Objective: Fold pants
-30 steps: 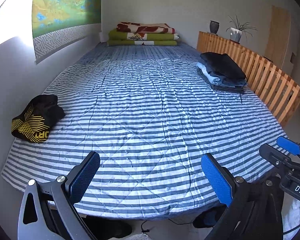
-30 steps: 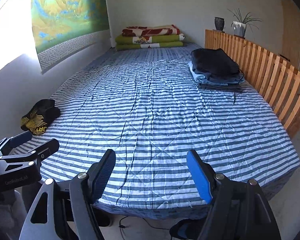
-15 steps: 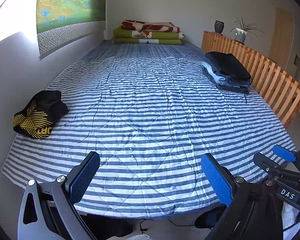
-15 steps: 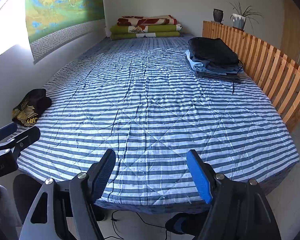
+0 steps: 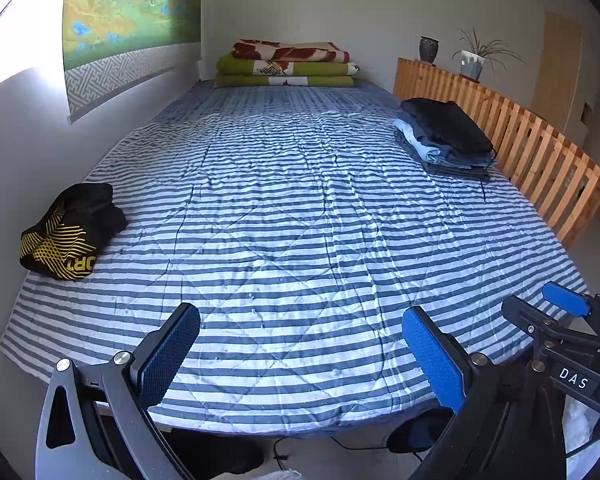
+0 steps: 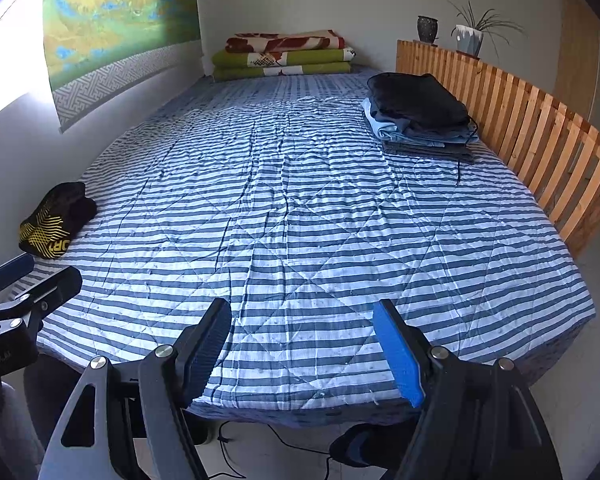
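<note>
Left claw: you held it released, jaws wide apart with nothing between them, hanging over the near edge of the bed and tilted down at it.
Right claw: you had it released too, empty, beside the left one at the same edge.
Why held so: my reading is that you were standing ready at the foot, both claws free, before reaching for a garment; no fold had begun.
Bed: striped quilt, wrinkled but bare through the middle, which I take to be the space kept for spreading and folding.
Pants: the crumpled black piece with yellow print lay at the left edge, by the wall, well apart from both claws. It looked like the one left to fold, though I cannot tell its shape from the bundle.
Stack: dark and light-blue clothes lay folded flat on the far right, just beside the rail. Probably the finished pile, set out of the working space.
Blankets: folded at the head of the bed against the far wall, no part of the job.
Left view only: it showed the right claw's side marked DAS, and the pants larger and nearer.
Right view only: it showed the left claw at the lower left corner, the stack closer, and the cord trailing from the stack toward you.
</note>
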A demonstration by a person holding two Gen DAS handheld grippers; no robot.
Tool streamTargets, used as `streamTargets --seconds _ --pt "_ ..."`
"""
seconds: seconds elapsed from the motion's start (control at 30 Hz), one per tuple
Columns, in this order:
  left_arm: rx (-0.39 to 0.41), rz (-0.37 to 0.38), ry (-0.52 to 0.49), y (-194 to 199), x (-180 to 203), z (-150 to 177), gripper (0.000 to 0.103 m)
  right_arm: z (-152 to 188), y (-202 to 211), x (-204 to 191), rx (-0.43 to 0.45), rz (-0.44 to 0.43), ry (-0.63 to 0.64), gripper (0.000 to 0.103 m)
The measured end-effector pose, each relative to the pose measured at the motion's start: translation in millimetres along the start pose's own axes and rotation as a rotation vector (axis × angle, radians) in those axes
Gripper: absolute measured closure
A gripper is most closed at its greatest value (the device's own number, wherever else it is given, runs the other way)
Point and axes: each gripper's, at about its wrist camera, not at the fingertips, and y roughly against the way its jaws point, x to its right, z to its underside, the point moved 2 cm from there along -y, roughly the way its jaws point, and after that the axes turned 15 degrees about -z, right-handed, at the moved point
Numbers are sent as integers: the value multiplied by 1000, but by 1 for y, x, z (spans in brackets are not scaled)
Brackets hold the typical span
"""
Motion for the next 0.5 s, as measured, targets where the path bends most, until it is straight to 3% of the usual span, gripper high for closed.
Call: streamTargets --seconds 0.5 --pt "-2 4 4 -2 2 3 1 2 -4 3 -13 -11 -5 33"
